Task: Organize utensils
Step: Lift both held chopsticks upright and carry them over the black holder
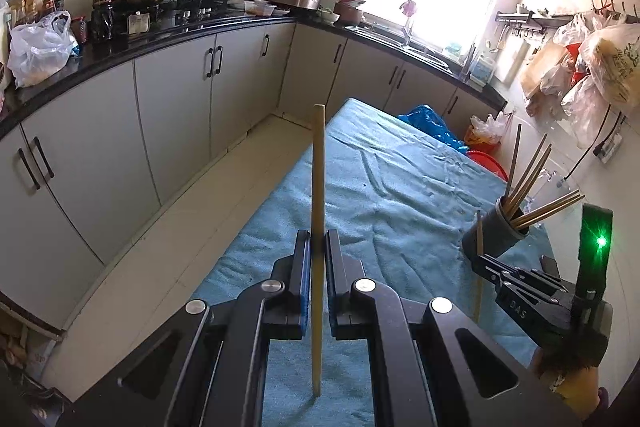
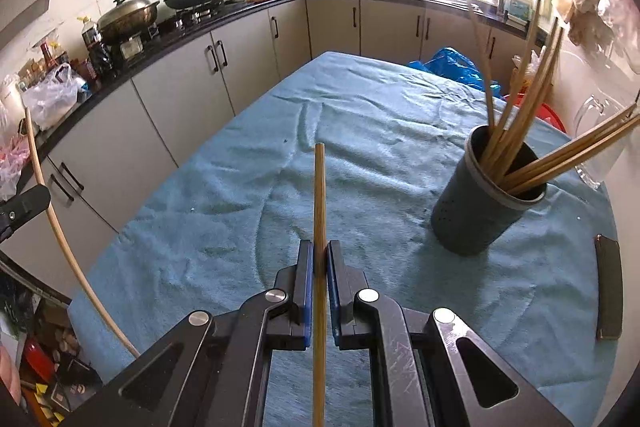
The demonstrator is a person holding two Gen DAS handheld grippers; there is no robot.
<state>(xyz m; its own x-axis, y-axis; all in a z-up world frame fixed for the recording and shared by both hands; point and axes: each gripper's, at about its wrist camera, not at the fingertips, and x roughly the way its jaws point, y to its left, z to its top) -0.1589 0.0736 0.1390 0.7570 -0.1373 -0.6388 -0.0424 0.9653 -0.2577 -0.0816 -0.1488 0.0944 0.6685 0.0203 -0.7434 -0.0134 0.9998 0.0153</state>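
We see a table draped in a rumpled blue cloth (image 2: 360, 131), running away from us toward grey kitchen cabinets (image 1: 172, 95) under a dark counter. On the cloth's right side stands a dark cylindrical holder (image 2: 476, 211), upright, with a bundle of brown chopsticks (image 2: 520, 131) fanning out of its mouth. A flat black object (image 2: 609, 287) lies on the cloth just right of the holder; we think it is a phone, though the fisheye edge smears it.

Our left gripper (image 1: 319, 247) has its jaws clamped together on a pale chopstick (image 1: 319, 187), which stands nearly upright between the blue pads, its lower end close to the cloth and its top rising well above the fingertips.

Our right gripper (image 2: 319, 259) is likewise closed tight on a darker brown chopstick (image 2: 319, 195), gripped partway along, pointing away over the cloth. This gripper sits left of the holder and apart from it. From the left wrist view, the right gripper (image 1: 482, 259) appears just in front of the holder's base.
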